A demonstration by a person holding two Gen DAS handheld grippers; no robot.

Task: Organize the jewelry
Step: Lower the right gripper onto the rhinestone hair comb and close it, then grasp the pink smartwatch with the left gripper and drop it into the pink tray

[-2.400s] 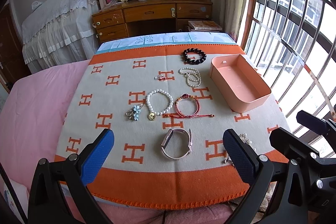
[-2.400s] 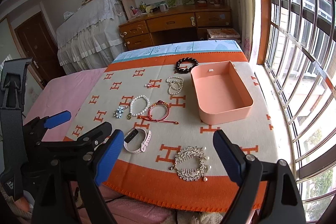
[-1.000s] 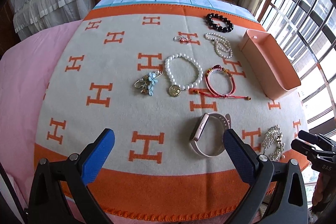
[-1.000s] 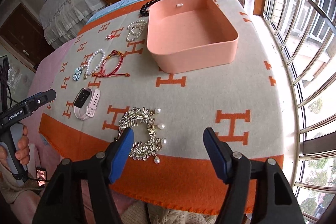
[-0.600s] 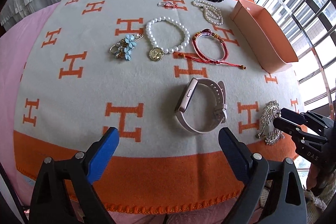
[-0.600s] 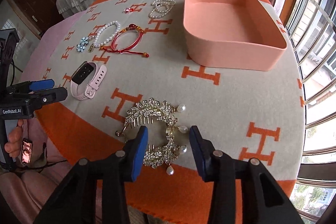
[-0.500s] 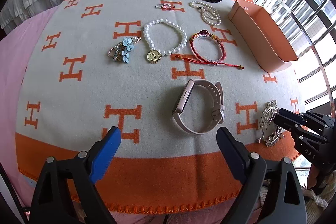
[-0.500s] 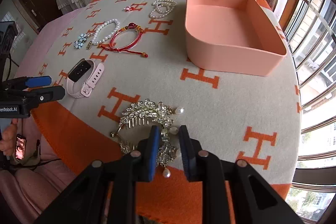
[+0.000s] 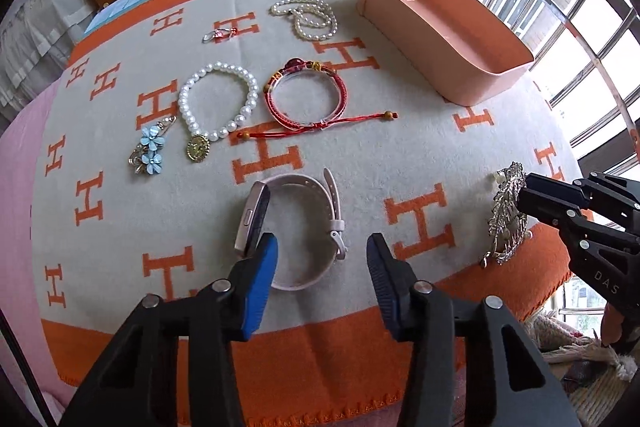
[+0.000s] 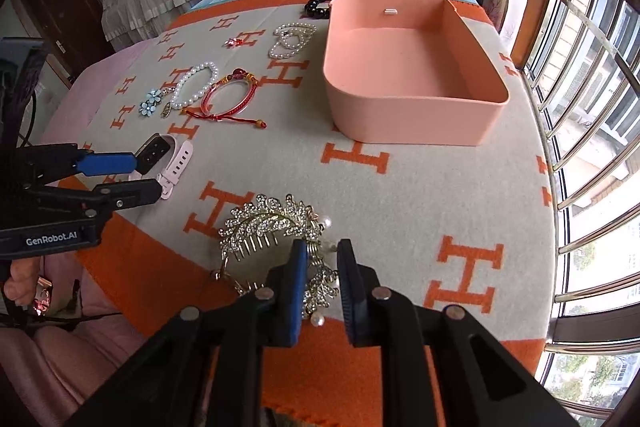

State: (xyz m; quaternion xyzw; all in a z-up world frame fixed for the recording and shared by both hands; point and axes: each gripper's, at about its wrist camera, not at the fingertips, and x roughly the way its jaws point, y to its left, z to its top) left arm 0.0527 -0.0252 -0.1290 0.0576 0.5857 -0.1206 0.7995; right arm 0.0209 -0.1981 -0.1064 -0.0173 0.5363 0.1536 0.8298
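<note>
Orange-bordered blanket patterned with H motifs, covering a raised surface; its near hem drops away just below both grippers, and a barred window bounds the far right side. A broad bare stretch of blanket lies between the near jewelry and the empty pink tray, which stands toward the window side with its long axis running away from the cameras. The pink smartwatch lies on its side as a loop, its face at the left and its strap end pointing away. The left gripper straddles the near part of the watch, its jaws closing at a moderate gap and the pads not visibly pressing on the band. The rhinestone hair comb sits near the hem, teeth toward the camera. The right gripper stands narrow, clamped on the comb's pearl-tipped end. Bead bracelets lie farther back.
</note>
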